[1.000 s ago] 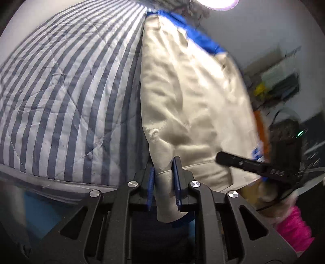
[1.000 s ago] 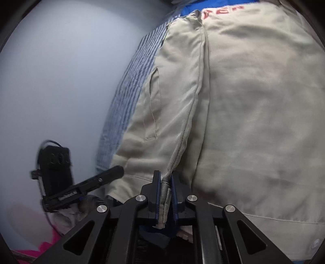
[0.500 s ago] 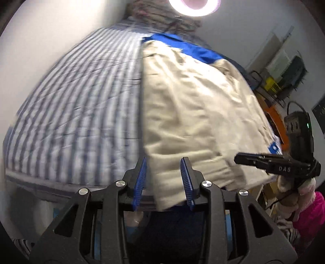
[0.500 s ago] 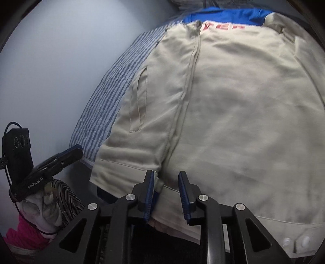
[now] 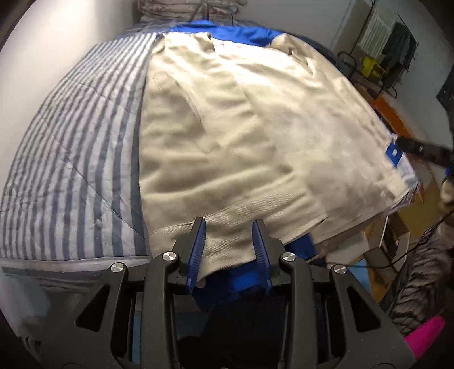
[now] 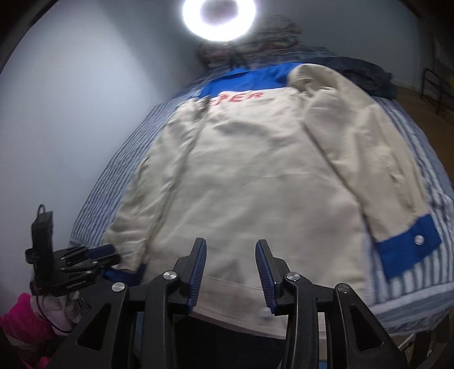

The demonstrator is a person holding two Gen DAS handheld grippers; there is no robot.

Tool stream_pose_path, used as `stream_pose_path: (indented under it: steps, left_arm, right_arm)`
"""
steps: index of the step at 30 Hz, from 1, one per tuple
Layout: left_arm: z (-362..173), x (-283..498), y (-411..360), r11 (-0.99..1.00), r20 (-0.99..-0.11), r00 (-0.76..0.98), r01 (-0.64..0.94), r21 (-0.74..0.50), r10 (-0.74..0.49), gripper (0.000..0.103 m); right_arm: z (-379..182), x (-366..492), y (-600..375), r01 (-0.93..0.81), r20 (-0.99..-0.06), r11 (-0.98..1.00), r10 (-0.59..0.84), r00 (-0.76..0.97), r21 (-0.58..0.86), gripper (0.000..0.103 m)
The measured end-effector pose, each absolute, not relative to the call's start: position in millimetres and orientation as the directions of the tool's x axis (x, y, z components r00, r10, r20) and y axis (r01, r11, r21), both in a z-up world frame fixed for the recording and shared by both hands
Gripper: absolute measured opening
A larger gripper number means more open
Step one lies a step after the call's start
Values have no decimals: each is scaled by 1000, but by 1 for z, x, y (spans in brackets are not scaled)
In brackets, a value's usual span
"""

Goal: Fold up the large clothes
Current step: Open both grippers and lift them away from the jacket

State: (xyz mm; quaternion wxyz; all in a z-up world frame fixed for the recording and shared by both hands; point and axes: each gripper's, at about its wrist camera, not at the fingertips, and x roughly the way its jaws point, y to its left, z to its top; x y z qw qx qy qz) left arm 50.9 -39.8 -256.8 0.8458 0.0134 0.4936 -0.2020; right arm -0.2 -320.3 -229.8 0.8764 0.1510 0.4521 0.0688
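Note:
A beige jacket [image 5: 241, 136] with a blue collar lies spread back-up on a blue-and-white striped bedspread [image 5: 79, 147]. Red letters [image 6: 235, 98] run below the collar, and one sleeve with a blue cuff [image 6: 408, 244] lies along the jacket's right side. My left gripper [image 5: 229, 244] stands open over the hem near the jacket's left corner, its pads clear of the cloth. My right gripper [image 6: 231, 269] hovers over the middle of the hem [image 6: 232, 292], its jaws opening with nothing pinched. Each gripper shows in the other's view: the right gripper [image 5: 420, 147], the left gripper [image 6: 85, 255].
A wall [image 6: 71, 113] runs along the bed's left side. A ring light [image 6: 218, 17] glares above a heap of bedding [image 6: 255, 37] at the head. A dark garment [image 6: 366, 73] lies at the far right. Shelves and clutter [image 5: 383, 51] stand beyond the bed. A pink sleeve [image 6: 22, 326] shows.
Both grippers were shut on the jacket's hem. They have let go, opened, and drawn back and up, so more of the jacket shows in both views.

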Motion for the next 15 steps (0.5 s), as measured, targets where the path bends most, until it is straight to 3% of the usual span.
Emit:
stream_pose_path:
  steps: [2,3,9,15]
  left_arm:
    - [-238,48,-41,916,-814,457,342,-212,-359,34]
    - [-231,47,-40,914,-805,464,338,-226,-370,34]
    - [-190,45,-56,878,-736,488,350,-327,-469,39]
    - [-189,50,-74,853,-726,451,332,-403,-519,39]
  right_arm:
    - [-230,-4,-348,69,-771,945,216,599,318,55]
    - [-229,-7,-357,87,-771,946,198,605,311,56]
    - [-233,-18,-430,218,-787,937,86,611,272,56]
    - [-237,-30,-504,314,-803,909,37,594,274,56]
